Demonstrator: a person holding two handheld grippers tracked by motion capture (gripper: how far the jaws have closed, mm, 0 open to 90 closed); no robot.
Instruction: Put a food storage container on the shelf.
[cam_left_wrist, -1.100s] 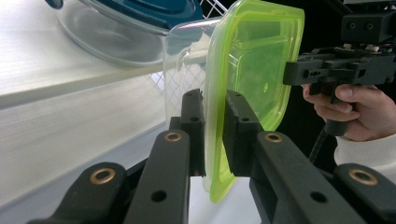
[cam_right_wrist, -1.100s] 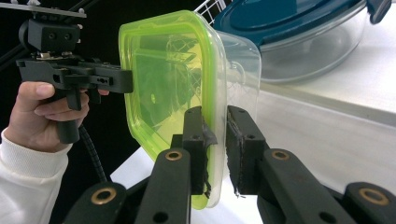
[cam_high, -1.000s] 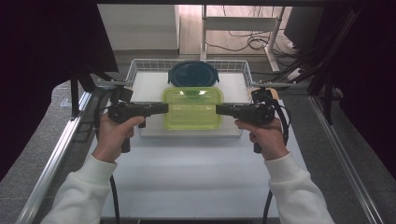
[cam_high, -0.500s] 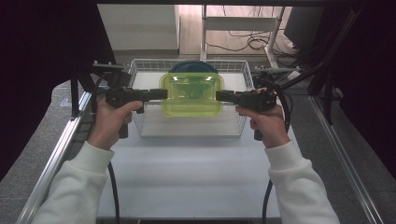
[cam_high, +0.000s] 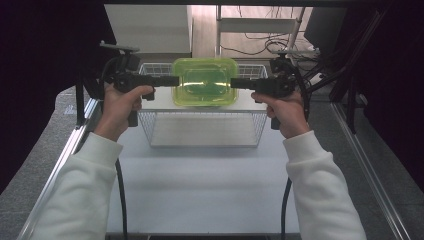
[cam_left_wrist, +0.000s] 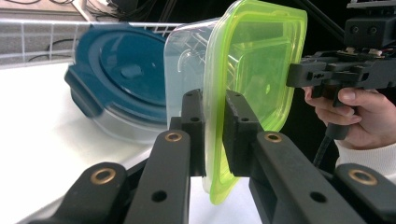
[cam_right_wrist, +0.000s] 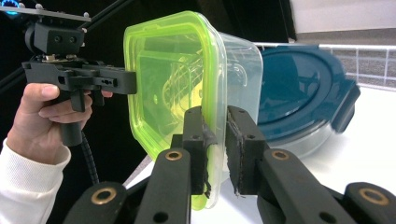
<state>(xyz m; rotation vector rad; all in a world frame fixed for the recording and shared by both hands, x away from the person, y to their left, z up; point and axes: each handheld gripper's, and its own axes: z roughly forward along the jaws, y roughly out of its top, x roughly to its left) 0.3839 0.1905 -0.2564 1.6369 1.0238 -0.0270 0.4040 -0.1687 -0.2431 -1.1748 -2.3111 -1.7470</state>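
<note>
We hold the green-lidded container (cam_high: 205, 81) above the wire basket (cam_high: 202, 129), left tongs (cam_high: 172, 80) and right tongs (cam_high: 236, 82) both clamped on its rim.

Green-lidded container (cam_high: 205, 81) hanging in air between left gripper (cam_high: 172, 81) and right gripper (cam_high: 236, 82), each clamping one lid edge, blocking straight passage between hands. Wire basket (cam_high: 202, 129) sitting directly below, walls fencing space on all sides. Blue-lidded container (cam_left_wrist: 119, 79) lying just behind green-lidded container, crowding far side. White table (cam_high: 200, 190) lying bare in front of basket, giving free passage there. Dark frame struts (cam_high: 350, 75) crowding right gripper's outer side.
</note>
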